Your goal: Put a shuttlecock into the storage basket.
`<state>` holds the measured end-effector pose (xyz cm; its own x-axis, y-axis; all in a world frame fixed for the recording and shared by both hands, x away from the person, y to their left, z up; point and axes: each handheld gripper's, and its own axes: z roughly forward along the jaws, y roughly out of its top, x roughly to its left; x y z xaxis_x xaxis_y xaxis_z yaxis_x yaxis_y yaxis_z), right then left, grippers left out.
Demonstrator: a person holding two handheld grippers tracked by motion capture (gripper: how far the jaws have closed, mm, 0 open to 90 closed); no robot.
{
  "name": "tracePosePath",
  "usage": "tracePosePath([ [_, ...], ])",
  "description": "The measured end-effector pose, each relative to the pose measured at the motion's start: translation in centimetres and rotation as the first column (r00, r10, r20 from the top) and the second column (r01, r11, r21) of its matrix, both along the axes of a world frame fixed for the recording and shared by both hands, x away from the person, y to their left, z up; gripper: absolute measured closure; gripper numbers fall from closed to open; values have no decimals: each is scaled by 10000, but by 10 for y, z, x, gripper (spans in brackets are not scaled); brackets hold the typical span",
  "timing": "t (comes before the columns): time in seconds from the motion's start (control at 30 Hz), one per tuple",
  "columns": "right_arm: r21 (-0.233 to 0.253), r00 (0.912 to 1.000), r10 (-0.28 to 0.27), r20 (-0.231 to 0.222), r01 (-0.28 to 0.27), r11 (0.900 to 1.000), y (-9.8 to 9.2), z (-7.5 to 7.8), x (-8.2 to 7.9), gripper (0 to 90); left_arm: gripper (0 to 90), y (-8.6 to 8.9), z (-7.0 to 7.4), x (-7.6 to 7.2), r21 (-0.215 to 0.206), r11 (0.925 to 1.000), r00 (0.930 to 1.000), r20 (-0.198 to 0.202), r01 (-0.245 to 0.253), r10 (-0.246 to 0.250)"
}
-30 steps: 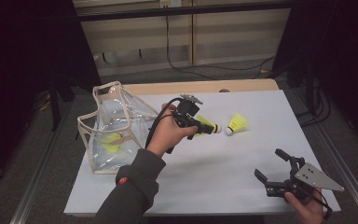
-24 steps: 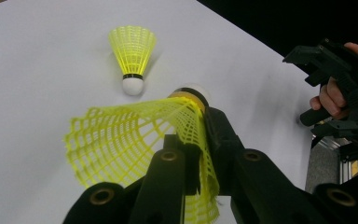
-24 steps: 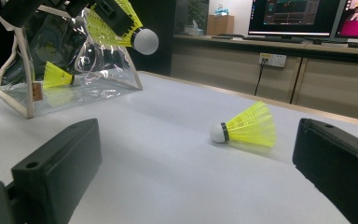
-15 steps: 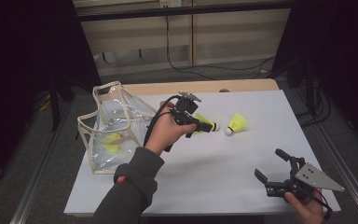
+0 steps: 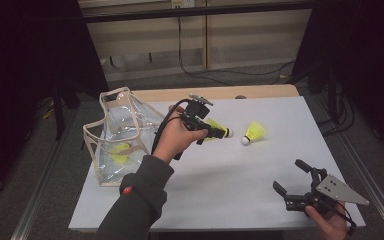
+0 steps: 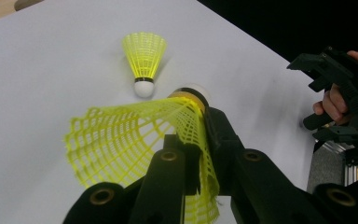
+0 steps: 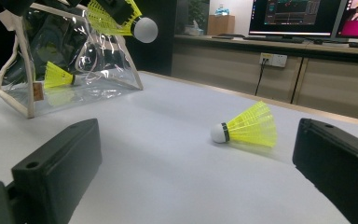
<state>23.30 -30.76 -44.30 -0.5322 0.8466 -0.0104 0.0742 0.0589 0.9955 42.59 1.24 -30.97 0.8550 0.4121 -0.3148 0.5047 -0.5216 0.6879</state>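
Held shuttlecock (image 6: 135, 144): clamped by its skirt in the left gripper (image 5: 215, 131), above the tabletop (image 5: 220, 175) centre. Second shuttlecock (image 5: 253, 133) lies nearby. Right gripper (image 5: 291, 177), near front right corner, gapes wide, empty.

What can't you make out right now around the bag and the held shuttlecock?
- Clear bag, high view: glare blurs the yellow shuttlecocks inside; count unclear.
- Held shuttlecock, left gripper view: the left gripper covers part of the skirt.
- Bag top, right gripper view: cut off by the frame edge.
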Motion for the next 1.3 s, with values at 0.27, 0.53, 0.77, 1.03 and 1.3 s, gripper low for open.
tracePosePath([
  [0.27, -10, 10000, 9, 14, -9, 10000, 0, 0, 0, 9, 856, 1, 1, 0, 48, 10000, 10000, 4, 20, -20],
  [0.53, 12, 10000, -5, 22, 5, 10000, 0, 0, 0, 9, 856, 5, 5, 0, 65, 9999, 9999, -38, -115, 116],
  [0.77, 16, 10000, -55, -46, 55, 10000, -1, -1, 0, 10, 856, 8, 8, 0, 187, 9998, 10000, -22, -96, 96],
  [1.03, 17, 9999, -110, -49, 110, 9999, -3, -1, -2, 9, 856, 14, 14, 1, 174, 9994, 9996, -45, -294, 294],
  [1.3, -42, 9999, -69, -89, 69, 10000, -1, -1, -1, 9, 857, 21, 20, 0, 150, 9988, 9989, -42, -475, 476],
])
